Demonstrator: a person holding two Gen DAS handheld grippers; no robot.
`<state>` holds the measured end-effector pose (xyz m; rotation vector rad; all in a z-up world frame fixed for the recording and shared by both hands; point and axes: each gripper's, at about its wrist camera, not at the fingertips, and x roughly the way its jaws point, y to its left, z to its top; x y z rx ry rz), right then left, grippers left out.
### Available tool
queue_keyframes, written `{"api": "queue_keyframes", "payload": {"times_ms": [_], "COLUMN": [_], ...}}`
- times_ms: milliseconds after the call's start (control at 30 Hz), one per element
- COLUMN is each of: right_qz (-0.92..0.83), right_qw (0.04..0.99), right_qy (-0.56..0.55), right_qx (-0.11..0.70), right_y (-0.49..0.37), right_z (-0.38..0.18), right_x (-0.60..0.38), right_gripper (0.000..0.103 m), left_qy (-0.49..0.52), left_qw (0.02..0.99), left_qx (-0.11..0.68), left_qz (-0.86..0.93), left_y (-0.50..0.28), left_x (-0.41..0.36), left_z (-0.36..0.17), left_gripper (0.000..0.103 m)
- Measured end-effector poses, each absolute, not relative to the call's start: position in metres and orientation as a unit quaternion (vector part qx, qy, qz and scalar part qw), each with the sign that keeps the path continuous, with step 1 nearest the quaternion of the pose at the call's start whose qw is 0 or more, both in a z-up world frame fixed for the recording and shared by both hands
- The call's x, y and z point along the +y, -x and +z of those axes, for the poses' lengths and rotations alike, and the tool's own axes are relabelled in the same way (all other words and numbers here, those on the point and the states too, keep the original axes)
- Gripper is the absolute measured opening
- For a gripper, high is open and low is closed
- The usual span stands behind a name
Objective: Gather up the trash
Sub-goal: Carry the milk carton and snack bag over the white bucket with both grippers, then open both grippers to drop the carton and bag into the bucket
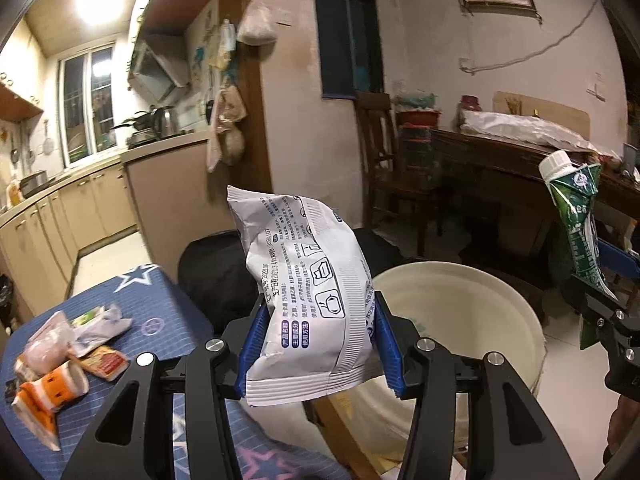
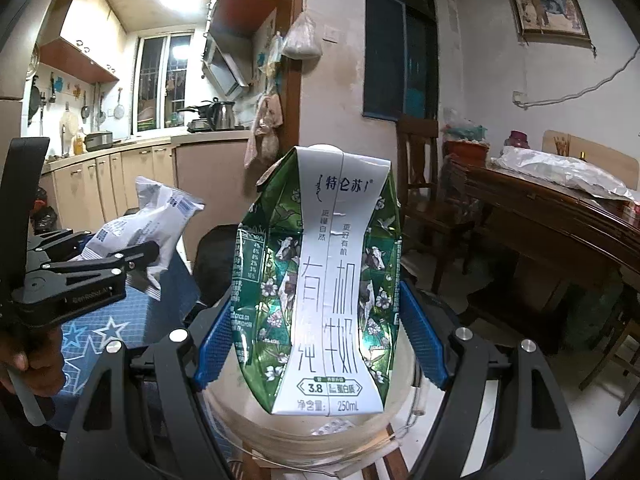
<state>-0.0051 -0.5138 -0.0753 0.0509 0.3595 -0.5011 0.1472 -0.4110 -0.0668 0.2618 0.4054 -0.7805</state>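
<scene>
I have the left tongs [image 1: 318, 344] clamped on a white wipes packet [image 1: 304, 300], its blue pads pressing both sides so the packet stands upright between them; the right tongs [image 2: 320, 344] are clamped on a crushed green-and-white milk carton [image 2: 324, 300], also upright, its flat base nearest my camera. Both pieces of trash hang above the white bucket [image 1: 500, 320], whose round rim shows just beyond and below each load; from the left wrist view I see the carton off to the right over the bucket's far edge, and from the right wrist view the packet sits to the left, well apart from the carton. On the left, the blue star-patterned surface [image 1: 160, 312] carries more wrappers [image 1: 68, 360] in a loose heap near its near-left corner, orange, pink and white pieces touching one another; a hand [image 2: 24, 356] grips the left tool's handle at the left edge of the right wrist view.
</scene>
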Motion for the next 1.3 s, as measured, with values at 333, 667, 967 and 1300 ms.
{"api": "queue_keyframes", "payload": {"times_ms": [333,667,967,1300], "right_qz": [-0.277,-0.281,-0.26,-0.253], "right_qw": [0.939,0.932,0.93,0.928], "right_qy": [-0.028,-0.025,-0.021,-0.026], "right_qx": [0.201,0.227,0.259,0.271], "right_y": [0.005,-0.005,-0.031,-0.045], "right_z": [-0.089,-0.104,-0.115,-0.118], "right_x": [-0.544,-0.565,-0.579,-0.588], "right_gripper": [0.073,0.073,0.073,0.079], "left_qy": [-0.151,-0.166,-0.19,-0.183], "left_qw": [0.876,0.855,0.832,0.84], "left_qx": [0.206,0.223,0.23,0.208], "left_qz": [-0.408,-0.438,-0.467,-0.466], "left_y": [-0.138,-0.15,-0.158,-0.167], "left_x": [-0.455,-0.471,-0.486,-0.486], "left_z": [-0.091,-0.108,-0.122,-0.11], "left_gripper": [0.052,0.052,0.052,0.075]}}
